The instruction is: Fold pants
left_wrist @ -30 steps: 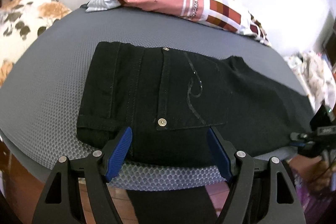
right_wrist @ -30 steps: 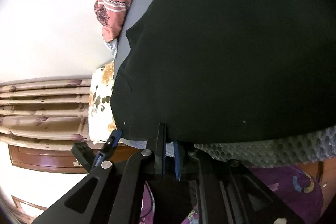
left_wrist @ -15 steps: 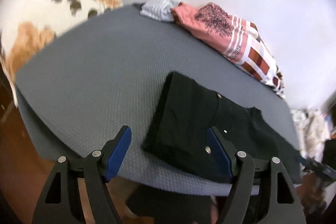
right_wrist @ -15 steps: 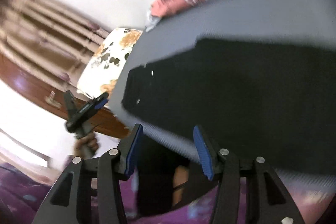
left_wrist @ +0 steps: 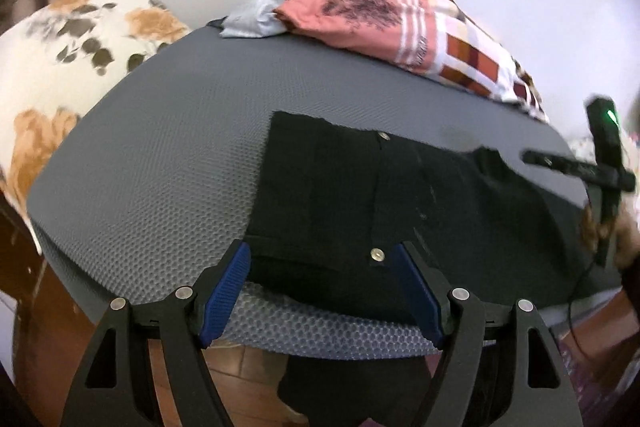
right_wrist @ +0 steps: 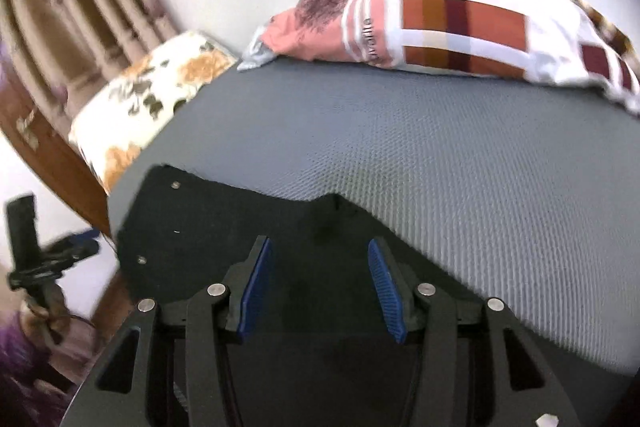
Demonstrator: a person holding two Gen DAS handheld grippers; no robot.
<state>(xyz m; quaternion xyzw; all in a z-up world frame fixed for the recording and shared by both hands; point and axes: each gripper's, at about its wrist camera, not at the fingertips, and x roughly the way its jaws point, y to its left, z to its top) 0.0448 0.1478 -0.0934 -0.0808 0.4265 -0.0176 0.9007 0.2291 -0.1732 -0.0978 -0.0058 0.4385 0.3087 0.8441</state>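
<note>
pants (left_wrist: 400,211): black, flat on grey mat (left_wrist: 160,167), look halved lengthwise.
left gripper (left_wrist: 324,287): spread, empty, by waistband.
right gripper (right_wrist: 320,287): I've just been opening it, nothing pinched.
left to do: cross-folds, I reckon.

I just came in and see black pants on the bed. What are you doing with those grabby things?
A person is folding the black pants on the grey mat, with tongs in each hand. Both the left tongs and the right tongs are open above the pants, gripping nothing. The right tongs have just opened and let go. The pants lie flat, folded lengthwise.
</note>
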